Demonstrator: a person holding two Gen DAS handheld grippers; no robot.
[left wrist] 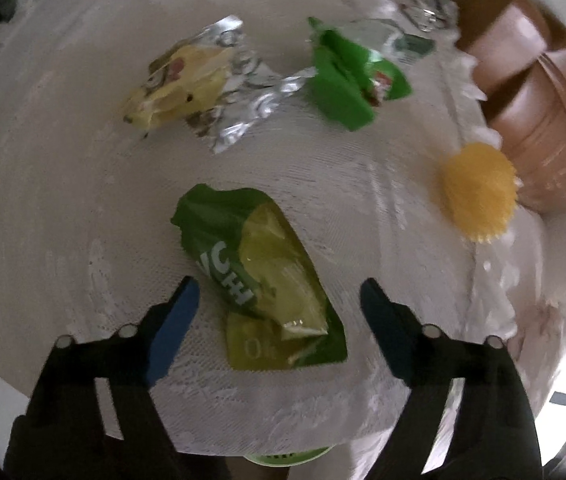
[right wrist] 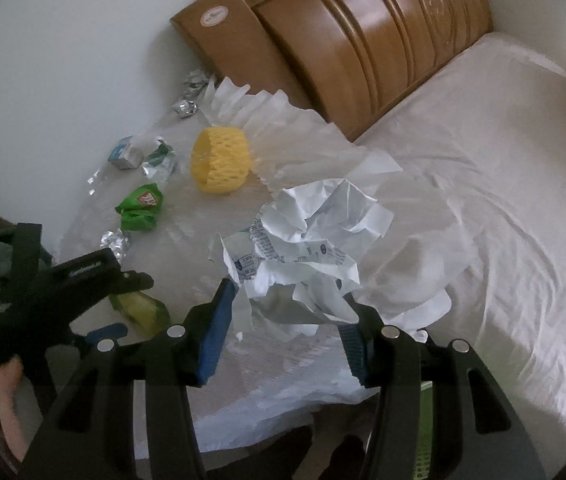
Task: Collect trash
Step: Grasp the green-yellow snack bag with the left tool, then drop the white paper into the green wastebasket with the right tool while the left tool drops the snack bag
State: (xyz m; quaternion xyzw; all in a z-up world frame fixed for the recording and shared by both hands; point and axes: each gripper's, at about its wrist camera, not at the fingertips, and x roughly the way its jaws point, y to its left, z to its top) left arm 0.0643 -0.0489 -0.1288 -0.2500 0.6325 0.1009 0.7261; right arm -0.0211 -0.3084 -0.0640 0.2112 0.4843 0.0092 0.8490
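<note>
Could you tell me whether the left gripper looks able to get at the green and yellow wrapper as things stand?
Probably yes: the left gripper is open with the green and yellow wrapper lying flat between its fingers, nothing covering it.

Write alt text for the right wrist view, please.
The right tool grips a crumpled white paper above a lace-covered table strewn with wrappers and a yellow foam net. The left tool reaches toward a green wrapper beside a bed.
</note>
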